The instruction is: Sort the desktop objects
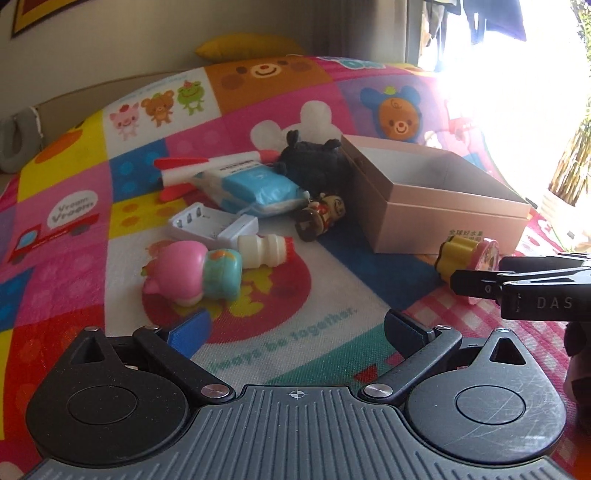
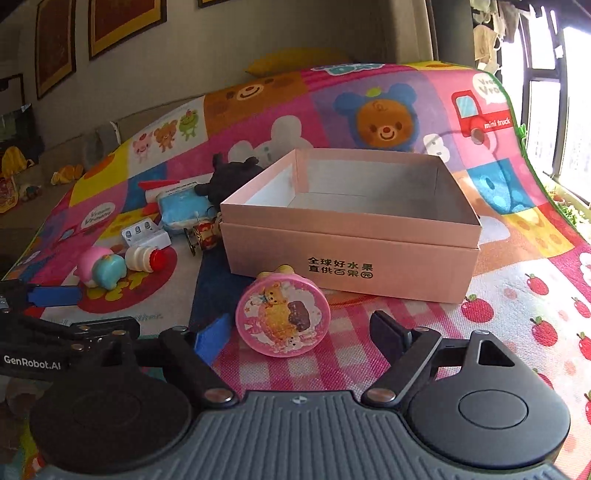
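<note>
An open pink box (image 2: pixel 351 254) (image 1: pixel 443 218) stands on the colourful mat, empty inside. A pink round stamp toy with a yellow handle (image 2: pixel 282 317) (image 1: pixel 469 254) lies in front of it, between the fingers of my open right gripper (image 2: pixel 299 332), not gripped. My left gripper (image 1: pixel 295 332) is open and empty, just short of a pink pig toy (image 1: pixel 192 271) (image 2: pixel 99 269). Beyond lie a white bottle with a red cap (image 1: pixel 264 251), a white battery charger (image 1: pixel 210 225), a blue tissue pack (image 1: pixel 247 188), a red-white rocket (image 1: pixel 192 170), a black plush (image 1: pixel 314 158) and a small doll figure (image 1: pixel 321 216).
The patchwork mat (image 1: pixel 332 302) covers the whole surface. A yellow cushion (image 1: pixel 247 46) lies at its far edge against the wall. A bright window (image 2: pixel 554 110) is at the right. Framed pictures (image 2: pixel 122 22) hang on the wall.
</note>
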Demonstrator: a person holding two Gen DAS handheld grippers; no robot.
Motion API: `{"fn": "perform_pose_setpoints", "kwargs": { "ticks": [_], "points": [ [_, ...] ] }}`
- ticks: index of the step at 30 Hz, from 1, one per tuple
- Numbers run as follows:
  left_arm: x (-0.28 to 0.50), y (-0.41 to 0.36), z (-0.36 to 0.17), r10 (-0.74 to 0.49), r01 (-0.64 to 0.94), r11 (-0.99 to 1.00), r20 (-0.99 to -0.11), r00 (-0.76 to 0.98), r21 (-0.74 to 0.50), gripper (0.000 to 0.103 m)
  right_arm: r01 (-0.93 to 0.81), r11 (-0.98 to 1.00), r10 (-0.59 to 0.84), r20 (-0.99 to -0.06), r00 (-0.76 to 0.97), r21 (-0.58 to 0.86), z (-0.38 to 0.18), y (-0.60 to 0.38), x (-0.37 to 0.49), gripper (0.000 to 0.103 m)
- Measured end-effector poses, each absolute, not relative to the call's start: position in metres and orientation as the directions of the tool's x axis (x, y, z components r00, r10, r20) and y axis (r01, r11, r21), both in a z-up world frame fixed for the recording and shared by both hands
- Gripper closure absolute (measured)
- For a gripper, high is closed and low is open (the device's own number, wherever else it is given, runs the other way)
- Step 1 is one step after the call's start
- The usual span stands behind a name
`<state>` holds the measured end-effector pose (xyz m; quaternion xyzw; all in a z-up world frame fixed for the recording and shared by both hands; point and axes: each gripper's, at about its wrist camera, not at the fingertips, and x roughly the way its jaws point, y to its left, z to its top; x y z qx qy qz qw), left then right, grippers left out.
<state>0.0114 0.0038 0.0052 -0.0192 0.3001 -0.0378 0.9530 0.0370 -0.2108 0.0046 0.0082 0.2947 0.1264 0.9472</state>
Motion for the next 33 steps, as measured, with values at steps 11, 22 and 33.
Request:
{"fn": "perform_pose_setpoints", "kwargs": {
  "ticks": [11, 22, 33],
  "points": [
    [0.010, 0.009, 0.003, -0.131, 0.074, 0.990, -0.555, 0.822, -0.124, 0.000, -0.290, 0.957, 0.249, -0.611, 0.752, 0.034, 0.033, -0.204, 0.004, 0.047],
    [0.011, 0.011, 0.002, -0.130, 0.060, 0.988, -0.565, 0.815, -0.140, 0.000, -0.334, 0.943, 0.250, -0.655, 0.713, -0.004, 0.028, -0.200, -0.023, 0.033],
    [0.013, 0.014, 0.000, -0.133, 0.055, 0.987, -0.581, 0.803, -0.150, 0.000, 0.112, 0.966, 0.042, -0.567, 0.823, 0.234, 0.037, -0.297, 0.054, 0.023]
  ]
}}
